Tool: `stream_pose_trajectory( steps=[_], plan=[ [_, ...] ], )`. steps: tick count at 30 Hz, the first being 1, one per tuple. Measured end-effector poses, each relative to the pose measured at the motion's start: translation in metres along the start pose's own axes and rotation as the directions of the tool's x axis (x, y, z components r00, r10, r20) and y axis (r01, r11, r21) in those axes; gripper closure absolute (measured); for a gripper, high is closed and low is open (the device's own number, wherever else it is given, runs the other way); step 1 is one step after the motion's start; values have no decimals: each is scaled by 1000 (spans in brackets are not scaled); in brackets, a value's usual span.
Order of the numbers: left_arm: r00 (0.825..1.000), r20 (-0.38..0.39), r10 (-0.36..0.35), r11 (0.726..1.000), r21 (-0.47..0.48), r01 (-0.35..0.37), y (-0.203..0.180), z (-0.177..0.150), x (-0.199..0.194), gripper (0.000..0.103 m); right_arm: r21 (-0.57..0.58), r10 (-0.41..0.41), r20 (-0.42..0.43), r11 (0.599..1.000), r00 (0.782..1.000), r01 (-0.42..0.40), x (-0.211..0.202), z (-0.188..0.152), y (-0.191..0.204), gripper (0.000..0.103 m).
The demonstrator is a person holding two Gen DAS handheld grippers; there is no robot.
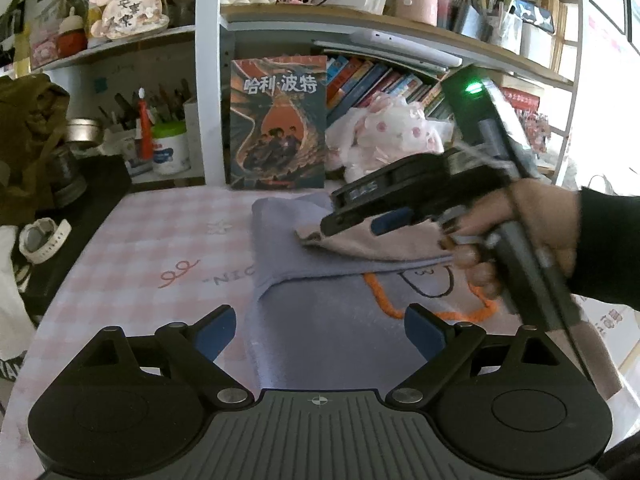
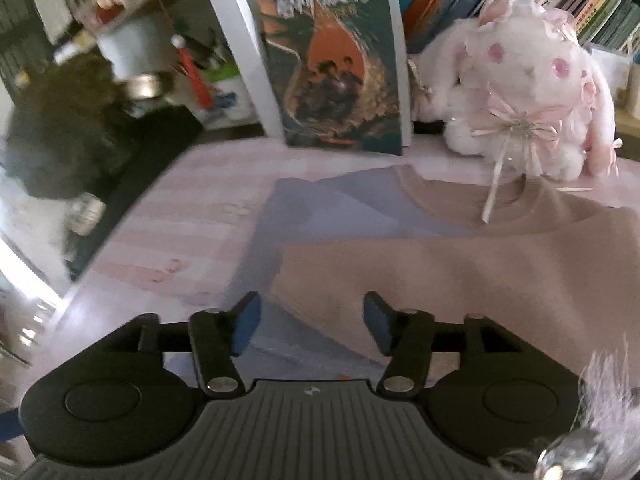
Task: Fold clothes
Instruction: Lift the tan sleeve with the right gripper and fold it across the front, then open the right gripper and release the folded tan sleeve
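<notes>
So the shirt (image 1: 320,320) lies flat on the counter (image 1: 140,240), which has a pink checked cover, and it's partly folded: a lavender flap is turned over on the left side, and the pinkish-beige part (image 2: 460,272) shows more in the right wrist view. The left gripper (image 1: 320,332) sits low over the near end of the shirt with its fingers (image 1: 218,334) wide apart and nothing between them. The right gripper (image 2: 312,320) is over the fold too, a hand (image 1: 520,232) in a dark sleeve holding it; its fingers (image 2: 248,322) stand about half open, with only cloth below them and no pinch on it that I can see. Behind the shirt a book (image 1: 278,124) stands against the shelf post, and a fluffy white-and-pink plush bunny (image 2: 528,92) sits beside it, near the collar.
</notes>
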State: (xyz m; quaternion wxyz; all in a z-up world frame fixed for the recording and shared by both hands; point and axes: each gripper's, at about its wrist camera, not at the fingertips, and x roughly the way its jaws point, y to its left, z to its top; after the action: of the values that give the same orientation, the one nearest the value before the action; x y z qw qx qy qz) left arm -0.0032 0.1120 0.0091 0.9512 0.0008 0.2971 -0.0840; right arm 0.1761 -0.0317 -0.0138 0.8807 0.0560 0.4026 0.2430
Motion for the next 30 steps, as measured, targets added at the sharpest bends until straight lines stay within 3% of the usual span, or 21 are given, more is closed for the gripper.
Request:
stream_pose_trajectory(
  steps=[6, 11, 18, 24, 30],
  plan=[
    [1000, -9, -27, 1000, -16, 27, -4, 1, 6, 9, 2, -22, 47, 1000, 999, 22, -42, -12, -5, 41],
    [998, -23, -55, 998, -9, 55, -12, 0, 12, 9, -11, -114, 89, 993, 989, 115, -78, -36, -16, 39],
    [991, -54, -120, 993, 11, 120, -28, -2, 19, 9, 37, -264, 111, 964, 958, 262, -131, -85, -36, 32],
    [985, -82, -150, 989, 3, 151, -40, -2, 24, 9, 183, -377, 97, 916, 921, 356, -162, -124, -52, 32],
    [983, -101, -153, 988, -41, 150, -51, -2, 24, 9, 187, -419, 92, 898, 903, 398, -180, -144, -54, 31]
  ],
)
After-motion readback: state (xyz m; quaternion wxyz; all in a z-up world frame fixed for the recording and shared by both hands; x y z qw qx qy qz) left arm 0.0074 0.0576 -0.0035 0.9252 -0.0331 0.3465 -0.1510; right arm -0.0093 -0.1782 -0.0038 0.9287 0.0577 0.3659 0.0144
